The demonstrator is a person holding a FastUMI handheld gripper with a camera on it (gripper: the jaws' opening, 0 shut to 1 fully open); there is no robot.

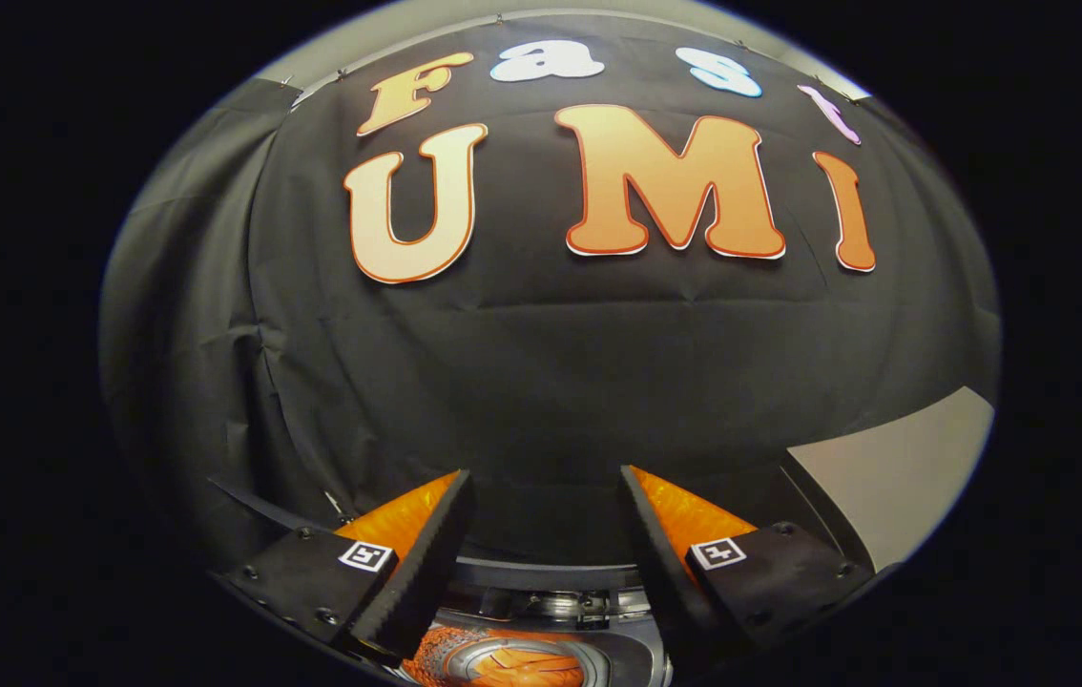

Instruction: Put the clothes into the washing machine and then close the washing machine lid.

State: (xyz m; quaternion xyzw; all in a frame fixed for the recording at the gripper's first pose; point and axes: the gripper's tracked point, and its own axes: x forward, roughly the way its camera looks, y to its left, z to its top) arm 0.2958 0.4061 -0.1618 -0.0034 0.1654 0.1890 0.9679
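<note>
The booth's black cloth wall (541, 363) rises beyond the fingers, with a pale grey panel (894, 468) low at the right. Below and between the fingers sits the washing machine (551, 611), cut off from view: a dark curved rim, metallic parts and a grey ring show. Orange clothes (522, 663) lie inside that ring, partly hidden by the left finger. The hand-held gripper (546, 496) stands wide apart, its black ridged pads (431, 544) holding nothing.
</note>
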